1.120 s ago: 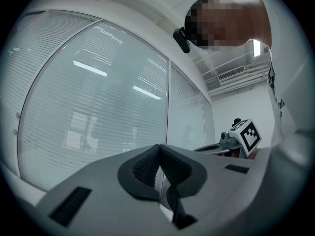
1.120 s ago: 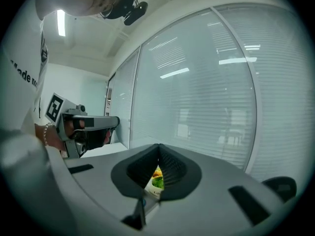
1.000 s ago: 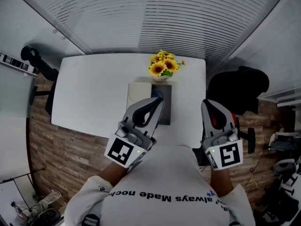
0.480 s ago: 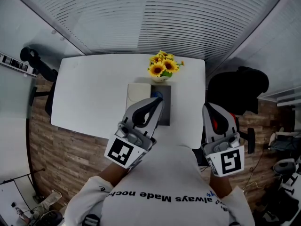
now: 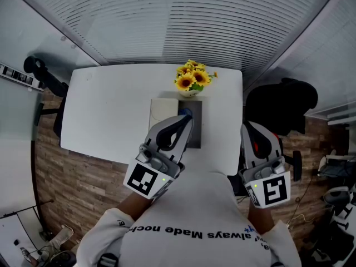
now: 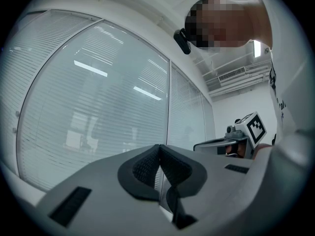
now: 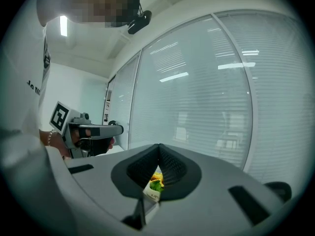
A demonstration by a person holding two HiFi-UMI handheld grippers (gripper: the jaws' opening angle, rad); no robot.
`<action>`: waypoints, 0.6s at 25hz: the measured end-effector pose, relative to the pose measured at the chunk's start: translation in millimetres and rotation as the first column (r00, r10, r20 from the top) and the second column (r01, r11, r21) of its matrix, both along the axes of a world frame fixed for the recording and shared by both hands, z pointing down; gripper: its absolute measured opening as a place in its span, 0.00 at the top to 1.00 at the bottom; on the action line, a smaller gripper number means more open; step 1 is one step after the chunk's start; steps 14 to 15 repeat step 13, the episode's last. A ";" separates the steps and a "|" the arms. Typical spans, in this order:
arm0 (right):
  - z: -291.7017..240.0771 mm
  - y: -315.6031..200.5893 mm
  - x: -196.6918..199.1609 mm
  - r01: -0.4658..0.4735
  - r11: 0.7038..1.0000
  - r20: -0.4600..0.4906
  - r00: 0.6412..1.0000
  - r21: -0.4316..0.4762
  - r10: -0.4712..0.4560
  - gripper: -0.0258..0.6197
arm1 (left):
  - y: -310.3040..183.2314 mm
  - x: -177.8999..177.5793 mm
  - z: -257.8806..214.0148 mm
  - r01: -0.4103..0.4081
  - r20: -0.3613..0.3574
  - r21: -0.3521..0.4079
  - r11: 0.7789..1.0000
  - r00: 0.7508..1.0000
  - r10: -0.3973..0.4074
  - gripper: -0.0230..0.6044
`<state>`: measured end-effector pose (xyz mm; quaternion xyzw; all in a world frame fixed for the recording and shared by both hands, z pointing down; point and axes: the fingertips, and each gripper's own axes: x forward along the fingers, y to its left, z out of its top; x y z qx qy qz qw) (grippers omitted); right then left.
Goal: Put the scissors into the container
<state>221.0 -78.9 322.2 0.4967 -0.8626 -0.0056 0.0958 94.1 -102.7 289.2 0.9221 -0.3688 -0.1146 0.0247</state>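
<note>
white t-shirt (image 5: 189,216) fills the 6 o'clock edge of the head view, both grippers held up close to the chest.
left gripper (image 5: 187,119): pads pressed together tip to tip, nothing between them. its own view looks only at the glass wall and blinds.
right gripper (image 5: 248,126): tips pressed together too and nothing gripped. it sits at 3 o'clock of the left one, well apart from it. below the closed tips a small gap is left, and the sunflowers show through it in the right gripper view.
white table (image 5: 105,110) lies beyond the grippers. the dark grey tray (image 5: 196,133) is just past the left gripper's tips, and the cream container (image 5: 160,111) touches its 9 o'clock side.
blue bit (image 5: 185,112) sits right at the left gripper's tip, on the seam between tray and container. probably the scissors' handle, but the rest is hidden behind the gripper, so i can't tell exactly how it lies.
potted sunflowers (image 5: 192,78) stand at 12 o'clock of the tray, near the table's far edge.
black office chair (image 5: 281,105) is at 3 o'clock, off the table.
slatted blinds (image 5: 183,21) run across the far side.
</note>
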 end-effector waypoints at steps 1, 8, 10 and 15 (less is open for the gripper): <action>-0.1 0.1 0.1 -0.001 1.000 -0.002 1.000 0.001 0.001 0.95 | 0.1 0.2 -0.7 -0.001 -0.002 0.002 1.000 1.000 0.001 0.93; -1.3 -0.3 1.4 -0.004 1.000 -0.007 1.000 0.004 0.004 0.95 | 0.3 0.2 -2.7 0.000 -0.007 0.004 1.000 1.000 0.000 0.93; -1.3 -0.1 1.6 -0.006 1.000 -0.008 1.000 0.004 0.006 0.95 | 0.7 0.0 -4.0 0.000 -0.011 0.006 1.000 1.000 0.000 0.93; -1.2 0.3 1.8 -0.007 1.000 -0.010 1.000 0.003 0.007 0.95 | 1.7 -0.1 -3.0 -0.001 -0.005 0.001 1.000 1.000 0.001 0.93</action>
